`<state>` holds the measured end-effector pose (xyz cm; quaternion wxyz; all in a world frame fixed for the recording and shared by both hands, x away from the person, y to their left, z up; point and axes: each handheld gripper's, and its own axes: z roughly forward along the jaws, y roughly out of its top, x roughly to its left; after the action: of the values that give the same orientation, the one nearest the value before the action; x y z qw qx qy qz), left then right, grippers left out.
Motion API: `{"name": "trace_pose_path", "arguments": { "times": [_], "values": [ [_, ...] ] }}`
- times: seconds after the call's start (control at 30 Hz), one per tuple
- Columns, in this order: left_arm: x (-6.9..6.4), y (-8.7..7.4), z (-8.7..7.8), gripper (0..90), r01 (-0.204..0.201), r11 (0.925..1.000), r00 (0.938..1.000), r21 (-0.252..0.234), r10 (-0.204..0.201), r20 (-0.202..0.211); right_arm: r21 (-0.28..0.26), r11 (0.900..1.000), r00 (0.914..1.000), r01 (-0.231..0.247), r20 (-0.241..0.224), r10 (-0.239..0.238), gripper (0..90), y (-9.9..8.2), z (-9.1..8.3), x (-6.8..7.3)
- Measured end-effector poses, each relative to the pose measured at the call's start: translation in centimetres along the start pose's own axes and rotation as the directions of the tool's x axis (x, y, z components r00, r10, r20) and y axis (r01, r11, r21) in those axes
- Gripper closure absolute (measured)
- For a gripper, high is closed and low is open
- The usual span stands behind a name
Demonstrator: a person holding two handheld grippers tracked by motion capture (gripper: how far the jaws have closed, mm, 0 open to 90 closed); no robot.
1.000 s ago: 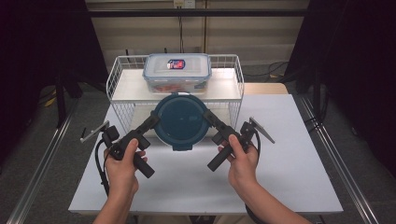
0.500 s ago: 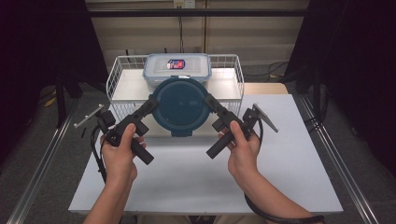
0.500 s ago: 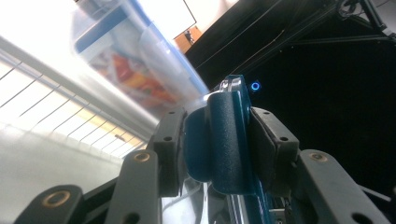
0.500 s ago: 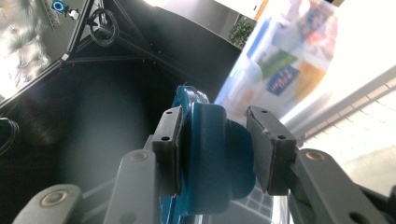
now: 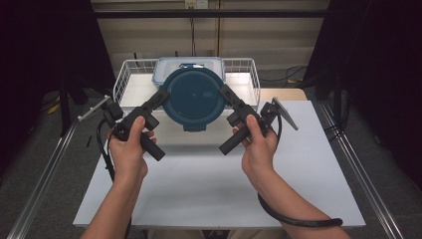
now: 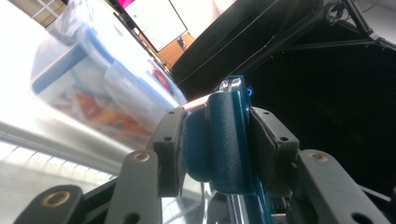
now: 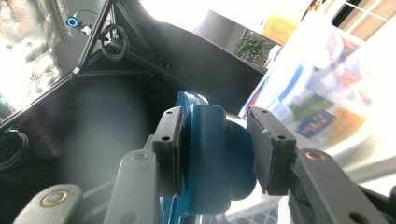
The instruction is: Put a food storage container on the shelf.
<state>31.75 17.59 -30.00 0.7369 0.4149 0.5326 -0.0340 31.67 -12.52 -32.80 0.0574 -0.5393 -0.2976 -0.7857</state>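
High view: the round blue container (image 5: pixel 193 98) is up in the air, gripped at its two opposite sides, where a second ago it hung lower and nearer the person, over the front edge of the wire basket (image 5: pixel 130 79). It has risen and drifted forward, so it now covers most of the clear lidded box (image 5: pixel 164 67) standing in that basket, well above the white table (image 5: pixel 199 184). The left gripper (image 5: pixel 161 94) is clamped on the container's left side tab; in the left gripper view its pads press both faces of a thick blue lug (image 6: pixel 219 140), with the clear box blurred behind. The right gripper (image 5: pixel 225 94) is clamped the same way on the right tab, and the right gripper view shows the blue lug (image 7: pixel 215 154) pinched between its pads. Both hands (image 5: pixel 130 149) (image 5: pixel 259 147) have climbed together, and the container has stayed level between them. My reading is that the lift is well under way and the container is being carried towards the basket; setting it down there will need a spot beside the clear box, or on top of it.
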Motion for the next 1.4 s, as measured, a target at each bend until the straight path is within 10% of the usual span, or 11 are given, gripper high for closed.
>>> {"name": "trace_pose_path", "arguments": {
  "times": [1.4],
  "values": [
    [0.7,5.6,6.7,58.2,0.081,0.9958,0.9967,-0.041,-0.081,0.001,-0.075,0.9971,0.9989,-0.009,0.045,0.012,59.1,4.0,7.3,0.6]
  ]
}}
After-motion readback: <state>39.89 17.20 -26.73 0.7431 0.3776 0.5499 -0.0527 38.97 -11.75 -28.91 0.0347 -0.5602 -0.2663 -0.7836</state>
